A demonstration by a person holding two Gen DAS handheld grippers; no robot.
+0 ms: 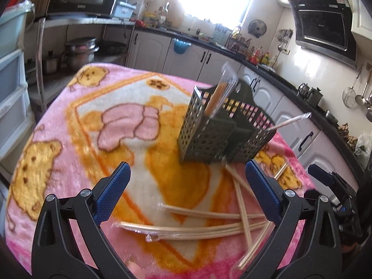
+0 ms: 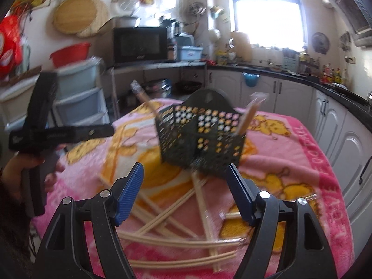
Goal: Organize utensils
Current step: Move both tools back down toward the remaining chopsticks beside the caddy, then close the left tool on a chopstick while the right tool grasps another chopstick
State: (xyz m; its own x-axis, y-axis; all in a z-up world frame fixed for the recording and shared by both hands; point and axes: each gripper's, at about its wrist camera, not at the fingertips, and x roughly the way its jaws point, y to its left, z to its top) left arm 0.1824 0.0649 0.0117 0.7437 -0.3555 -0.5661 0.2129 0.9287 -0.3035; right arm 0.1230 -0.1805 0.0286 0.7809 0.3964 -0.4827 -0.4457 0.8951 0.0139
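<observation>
A dark perforated utensil basket [image 1: 223, 127] [image 2: 202, 137] stands on the pink blanket, with wrapped chopsticks [image 1: 220, 95] [image 2: 250, 114] sticking up out of its compartments. Several loose wrapped chopsticks [image 1: 197, 230] [image 2: 176, 220] lie crossed on the blanket in front of it. My left gripper [image 1: 188, 174] hovers open above that pile, nothing between its blue pads. My right gripper [image 2: 184, 174] is open too, just short of the basket and over the loose chopsticks. The left gripper's body shows at the left of the right wrist view, held by a hand [image 2: 16, 174].
The pink cartoon blanket [image 1: 69, 139] [image 2: 302, 162] covers the table. Kitchen cabinets and a black counter [image 1: 279, 88] curve round behind. Plastic drawers [image 2: 79, 97] and a microwave [image 2: 139, 44] stand to the left.
</observation>
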